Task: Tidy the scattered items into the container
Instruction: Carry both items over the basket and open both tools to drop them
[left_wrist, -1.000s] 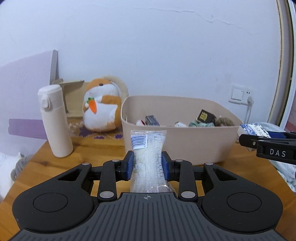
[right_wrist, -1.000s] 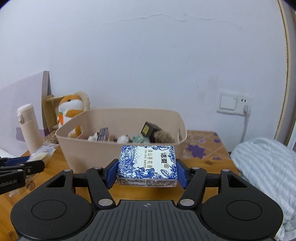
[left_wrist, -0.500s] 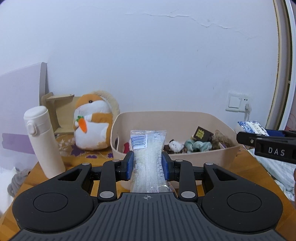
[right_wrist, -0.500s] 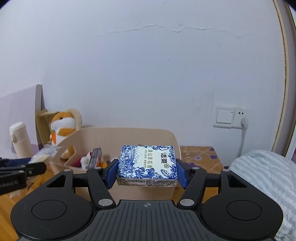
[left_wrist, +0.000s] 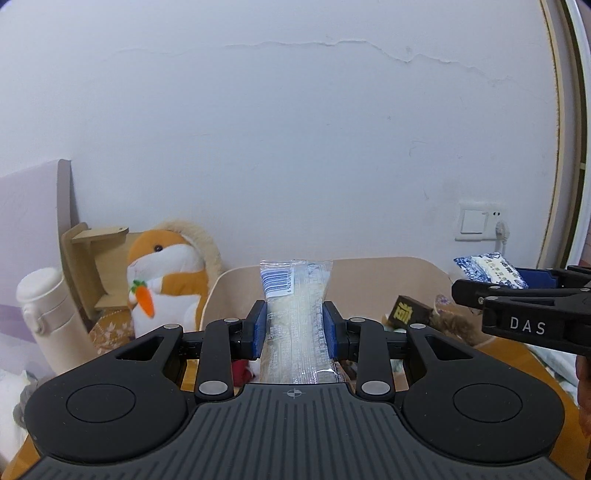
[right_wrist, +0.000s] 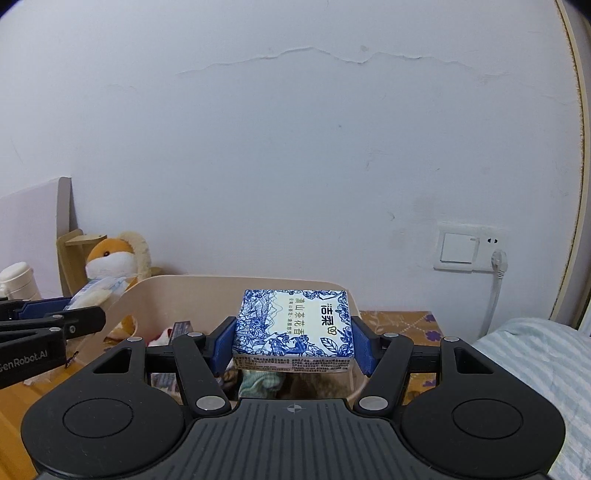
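Left gripper (left_wrist: 294, 328) clamps a clear plastic snack packet (left_wrist: 295, 317); right gripper (right_wrist: 293, 341) grips a blue-and-white tissue pack (right_wrist: 293, 326), both above the beige plastic bin (right_wrist: 177, 295).

Plush toy (left_wrist: 166, 291) left of container (left_wrist: 369, 277)

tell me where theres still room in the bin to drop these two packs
Judging loosely, the beige bin looks barest along its far wall and toward its left end. The near right part is crowded: dark packet, brown fluff, teal cloth. The clear pack and tissue pack hang over it.
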